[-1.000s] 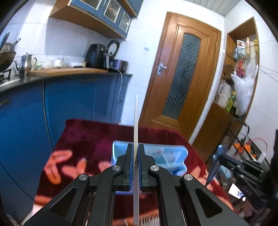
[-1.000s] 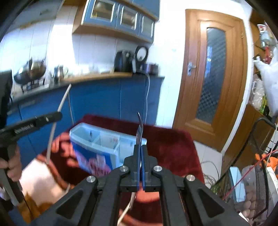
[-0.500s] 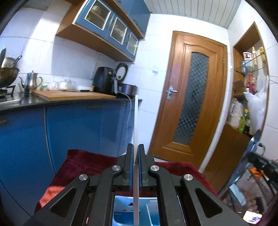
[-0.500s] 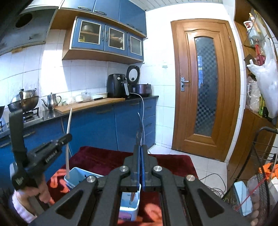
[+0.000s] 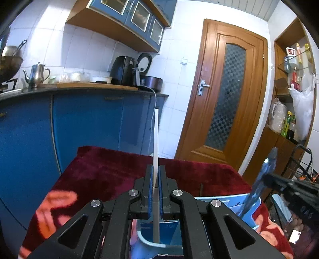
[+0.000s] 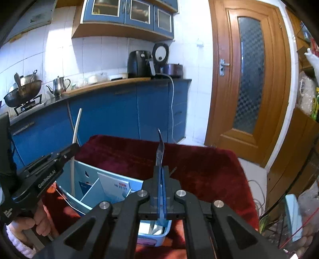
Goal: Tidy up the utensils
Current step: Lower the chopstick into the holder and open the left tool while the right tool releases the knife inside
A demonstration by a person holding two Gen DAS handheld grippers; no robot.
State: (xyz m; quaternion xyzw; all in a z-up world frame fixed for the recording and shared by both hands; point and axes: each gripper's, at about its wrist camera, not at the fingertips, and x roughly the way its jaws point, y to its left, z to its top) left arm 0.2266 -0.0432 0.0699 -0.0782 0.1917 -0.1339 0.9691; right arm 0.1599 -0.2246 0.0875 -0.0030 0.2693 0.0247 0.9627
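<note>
Daylight is bright and cool, glaring on the white tiles [image 5: 85, 53] and door [image 6: 249, 79]. Fisheye bending curves the cabinets [image 6: 127, 12] and darkens the corners. The cloth's [image 5: 59, 201] pattern and the near spoon [image 5: 259, 183] look blurred.

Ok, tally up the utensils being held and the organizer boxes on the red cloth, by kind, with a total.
White chopstick, in the left gripper: 1
Metal utensil, in the right gripper: 1
Light blue divided organizer box: 1
Total: 3
</note>
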